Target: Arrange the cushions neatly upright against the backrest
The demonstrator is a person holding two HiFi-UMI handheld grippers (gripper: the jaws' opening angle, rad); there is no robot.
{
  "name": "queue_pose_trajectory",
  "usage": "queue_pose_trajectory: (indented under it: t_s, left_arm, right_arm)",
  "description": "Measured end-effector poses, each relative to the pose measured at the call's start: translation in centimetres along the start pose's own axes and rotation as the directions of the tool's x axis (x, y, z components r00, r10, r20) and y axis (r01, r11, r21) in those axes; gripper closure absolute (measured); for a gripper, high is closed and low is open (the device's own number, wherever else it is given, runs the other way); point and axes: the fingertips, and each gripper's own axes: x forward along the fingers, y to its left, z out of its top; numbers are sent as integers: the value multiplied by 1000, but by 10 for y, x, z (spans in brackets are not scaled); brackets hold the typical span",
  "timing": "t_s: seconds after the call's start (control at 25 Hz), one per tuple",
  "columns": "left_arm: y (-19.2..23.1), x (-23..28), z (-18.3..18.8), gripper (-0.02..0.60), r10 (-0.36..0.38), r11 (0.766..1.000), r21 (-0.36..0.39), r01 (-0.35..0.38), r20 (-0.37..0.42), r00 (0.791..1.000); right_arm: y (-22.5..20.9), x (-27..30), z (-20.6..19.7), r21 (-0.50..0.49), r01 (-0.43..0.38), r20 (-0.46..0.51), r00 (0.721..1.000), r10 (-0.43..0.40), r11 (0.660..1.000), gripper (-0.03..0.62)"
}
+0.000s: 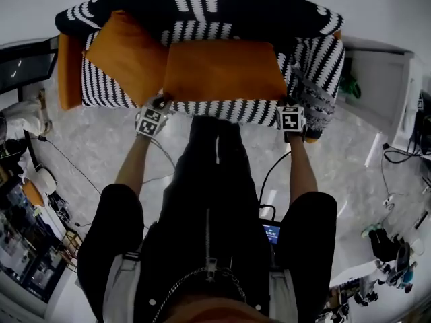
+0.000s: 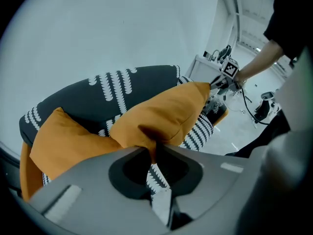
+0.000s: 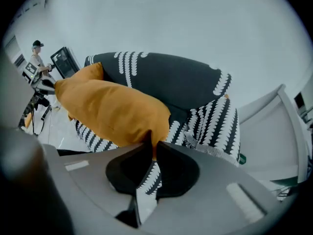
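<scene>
The black sofa (image 1: 202, 9) with white patterned stripes fills the top of the head view. A wide orange cushion (image 1: 222, 69) is held up over the sofa's seat, stretched across the front of it. A second orange cushion (image 1: 128, 52) leans tilted at the sofa's left end, against the backrest. At the sofa's front edge, the left gripper (image 1: 160, 103) has its fingers clamped on the wide cushion's left front corner. The right gripper (image 1: 287, 103) has its fingers clamped on the right front corner.

Two plain orange cushions (image 1: 225, 69) (image 1: 128, 49), one black-and-white patterned sofa (image 1: 256, 12), two hand-held grippers (image 1: 160, 103) (image 1: 289, 105).
</scene>
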Motion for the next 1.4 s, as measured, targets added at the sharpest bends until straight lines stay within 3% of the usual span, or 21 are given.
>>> queue_pose_trajectory:
  t_s: [0.4, 0.68, 0.88, 1.24, 1.4]
  left_arm:
    - [32, 15, 86, 540, -105, 995, 13, 104, 76, 992]
    - [76, 39, 142, 540, -173, 985, 33, 171, 71, 982]
    - [113, 63, 180, 540, -184, 982, 66, 179, 80, 980]
    - [150, 93, 233, 538, -227, 973, 48, 225, 55, 972]
    - [171, 103, 250, 538, -196, 980, 45, 193, 79, 977]
  right_arm:
    - [-48, -29, 71, 74, 71, 94, 993, -78, 995, 562]
    - [-74, -30, 126, 181, 81, 162, 981, -111, 980, 562]
    - [-90, -23, 161, 211, 115, 179, 972, -154, 971, 562]
    - [-121, -3, 206, 308, 134, 198, 959, -201, 942, 559]
    - [-136, 9, 238, 342, 162, 188, 953, -236, 926, 554]
